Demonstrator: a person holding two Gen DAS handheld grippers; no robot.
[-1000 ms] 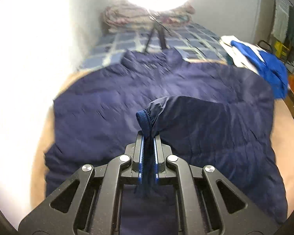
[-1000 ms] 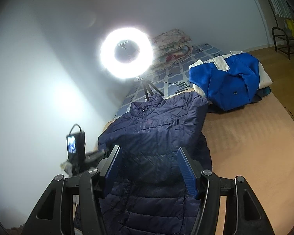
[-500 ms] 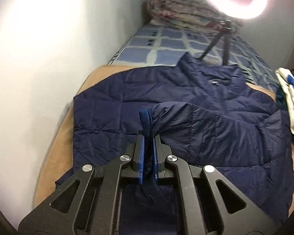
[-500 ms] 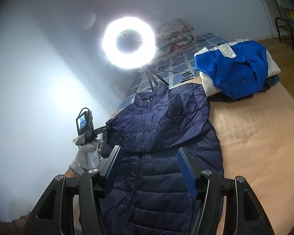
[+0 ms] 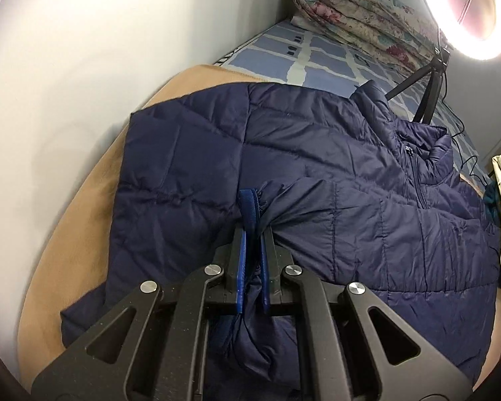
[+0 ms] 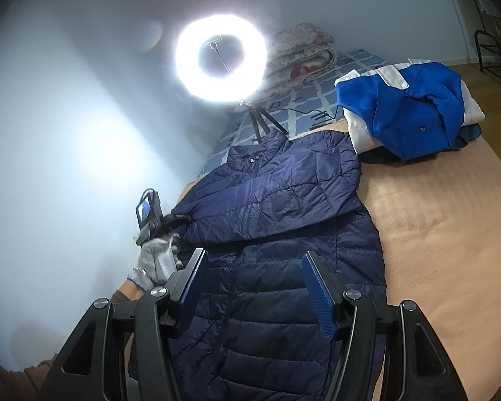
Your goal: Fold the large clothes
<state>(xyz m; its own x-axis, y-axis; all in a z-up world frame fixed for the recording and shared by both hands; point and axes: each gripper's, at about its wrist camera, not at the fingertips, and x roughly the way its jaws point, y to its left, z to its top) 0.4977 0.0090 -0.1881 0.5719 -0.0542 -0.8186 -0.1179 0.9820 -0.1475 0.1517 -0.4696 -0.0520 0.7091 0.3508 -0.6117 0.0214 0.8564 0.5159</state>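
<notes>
My left tongs (image 5: 253,234) were clamped tight on the ribbed cuff (image 5: 248,207) of the navy puffer jacket's (image 5: 317,153) sleeve, which lay drawn across the jacket's chest. The jacket was spread flat on a tan blanket (image 6: 444,220) over the bed, its collar toward the ring light (image 6: 221,58) on its small tripod. My right tongs (image 6: 254,287) hung above the jacket's lower half with the jaws standing wide and nothing between them. My gloved left hand (image 6: 157,260) showed at the jacket's left edge. A folded blue and white jacket (image 6: 407,103) sat near the far corner, well apart from the navy one.
</notes>
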